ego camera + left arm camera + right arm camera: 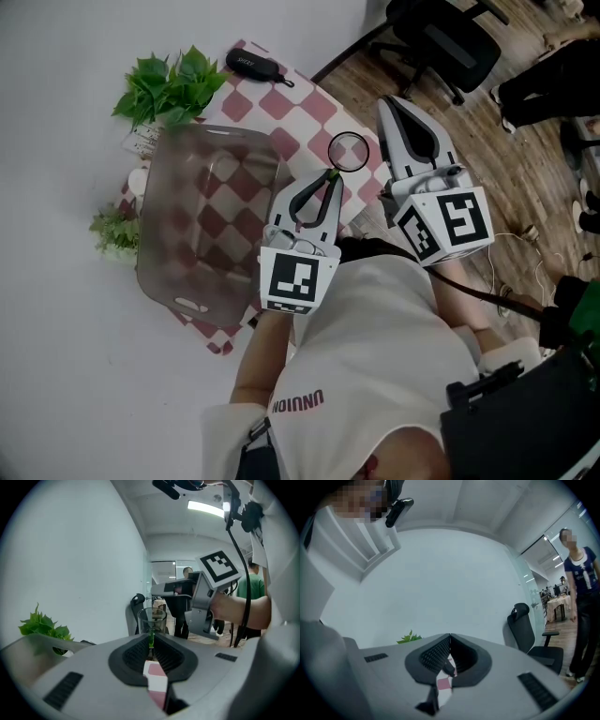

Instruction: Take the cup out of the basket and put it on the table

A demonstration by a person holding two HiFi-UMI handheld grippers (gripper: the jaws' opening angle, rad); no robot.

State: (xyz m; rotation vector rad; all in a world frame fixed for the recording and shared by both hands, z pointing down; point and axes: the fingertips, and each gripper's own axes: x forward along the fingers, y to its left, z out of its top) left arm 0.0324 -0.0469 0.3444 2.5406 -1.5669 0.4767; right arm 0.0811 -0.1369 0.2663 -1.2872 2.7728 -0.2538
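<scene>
**Right tongs closed and empty**

We see the grey right tongs [450, 636] with their black ribbed jaws meeting at the tips and nothing between them. Through the gap beneath them shows a red-and-white checked cloth [444, 683]. A green leafy plant [409, 638] peeks over the left jaw against the pale wall [440, 583]. At right stands a black office chair [524, 626], and beside it a person in a dark blue top [580, 569].
</scene>
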